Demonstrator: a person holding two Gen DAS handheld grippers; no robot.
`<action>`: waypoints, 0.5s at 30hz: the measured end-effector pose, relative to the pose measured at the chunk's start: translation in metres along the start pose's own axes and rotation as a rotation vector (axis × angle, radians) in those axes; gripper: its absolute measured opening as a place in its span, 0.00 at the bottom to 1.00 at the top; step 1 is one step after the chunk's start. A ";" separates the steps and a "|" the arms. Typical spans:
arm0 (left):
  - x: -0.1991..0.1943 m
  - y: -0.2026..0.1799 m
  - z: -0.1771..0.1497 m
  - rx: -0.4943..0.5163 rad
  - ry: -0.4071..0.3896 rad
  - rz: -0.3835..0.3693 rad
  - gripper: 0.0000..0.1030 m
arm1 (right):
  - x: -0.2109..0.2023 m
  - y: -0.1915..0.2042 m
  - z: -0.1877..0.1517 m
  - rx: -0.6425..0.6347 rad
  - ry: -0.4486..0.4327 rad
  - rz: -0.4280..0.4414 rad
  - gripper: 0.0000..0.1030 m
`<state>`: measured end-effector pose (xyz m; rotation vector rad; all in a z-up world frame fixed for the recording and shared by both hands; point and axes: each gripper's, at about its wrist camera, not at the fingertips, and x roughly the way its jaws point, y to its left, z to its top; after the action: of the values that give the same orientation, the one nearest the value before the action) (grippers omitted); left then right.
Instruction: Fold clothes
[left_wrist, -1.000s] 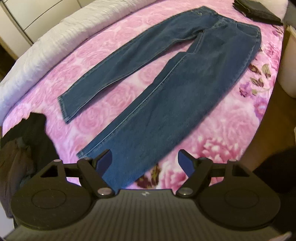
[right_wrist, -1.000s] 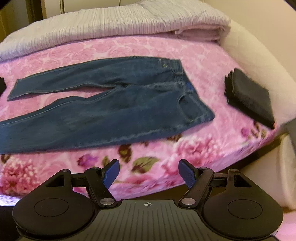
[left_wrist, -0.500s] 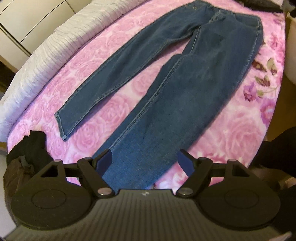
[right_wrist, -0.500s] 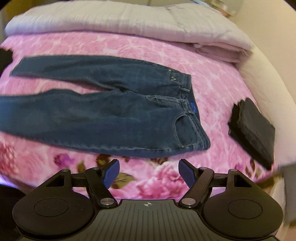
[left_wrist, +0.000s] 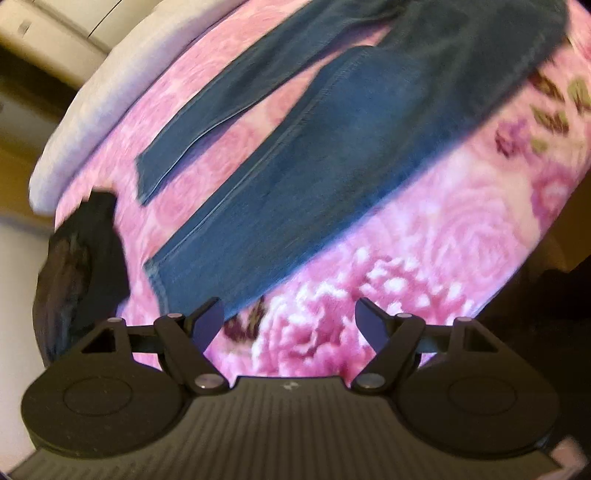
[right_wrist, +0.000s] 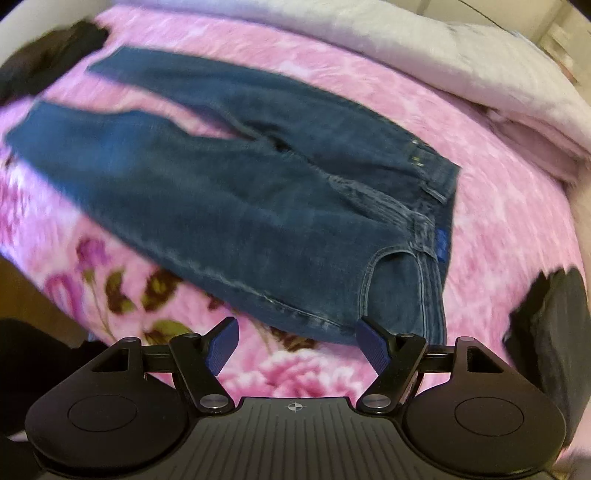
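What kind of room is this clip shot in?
Most likely a bedroom: jeans lie flat on a bed with a pink flowered blanket, a pale folded quilt is piled along its far edge, and cupboard doors stand behind.

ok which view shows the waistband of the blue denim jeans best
The right wrist view: the waistband of the blue denim jeans lies close and fairly sharp there. The left wrist view shows mostly the legs, blurred; the waist runs off the top.

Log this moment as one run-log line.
stage: approach | jeans: flat, unfolded on pink blanket | left gripper: open, empty | right gripper: open, empty
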<state>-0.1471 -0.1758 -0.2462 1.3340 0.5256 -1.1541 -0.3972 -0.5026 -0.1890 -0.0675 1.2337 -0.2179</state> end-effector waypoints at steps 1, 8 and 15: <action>0.007 -0.007 0.003 0.034 -0.022 0.008 0.71 | 0.007 0.001 -0.001 -0.032 0.009 -0.001 0.72; 0.050 -0.062 0.047 0.164 -0.190 -0.038 0.69 | 0.042 0.012 -0.008 -0.159 0.022 -0.027 0.72; 0.036 -0.108 0.073 0.234 -0.309 -0.077 0.70 | 0.063 0.029 -0.013 -0.256 -0.035 0.001 0.71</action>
<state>-0.2482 -0.2380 -0.3114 1.3073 0.2229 -1.4902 -0.3860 -0.4864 -0.2565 -0.2905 1.2215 -0.0564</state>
